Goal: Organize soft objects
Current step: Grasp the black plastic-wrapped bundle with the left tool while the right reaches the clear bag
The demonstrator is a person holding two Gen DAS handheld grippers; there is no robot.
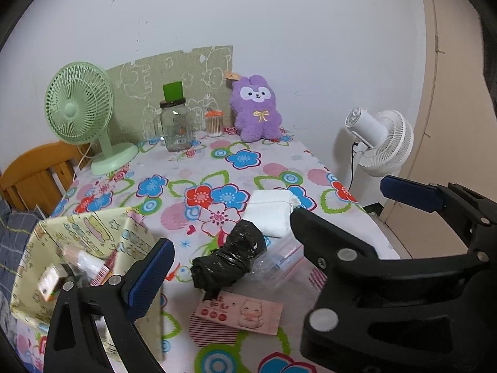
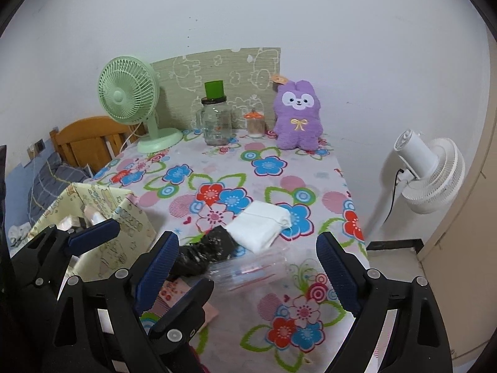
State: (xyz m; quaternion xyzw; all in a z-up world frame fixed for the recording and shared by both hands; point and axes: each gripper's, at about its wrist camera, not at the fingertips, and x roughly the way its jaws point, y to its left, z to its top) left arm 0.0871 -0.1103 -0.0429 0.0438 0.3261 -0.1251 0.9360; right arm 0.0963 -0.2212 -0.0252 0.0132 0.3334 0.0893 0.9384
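Both grippers, left [image 2: 91, 236] and right [image 2: 250, 264], jaws spread, empty. Black roll [image 2: 202, 251], white cloth [image 2: 259, 227] ahead of right jaws.

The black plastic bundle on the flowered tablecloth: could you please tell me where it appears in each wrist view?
Left wrist view: the black plastic bundle lies low and centre, just below the folded white cloth.
Right wrist view: it lies lower left of centre, partly hidden behind a blue finger pad.
Shared landmark: the purple plush toy at the table's far edge, against the wall.
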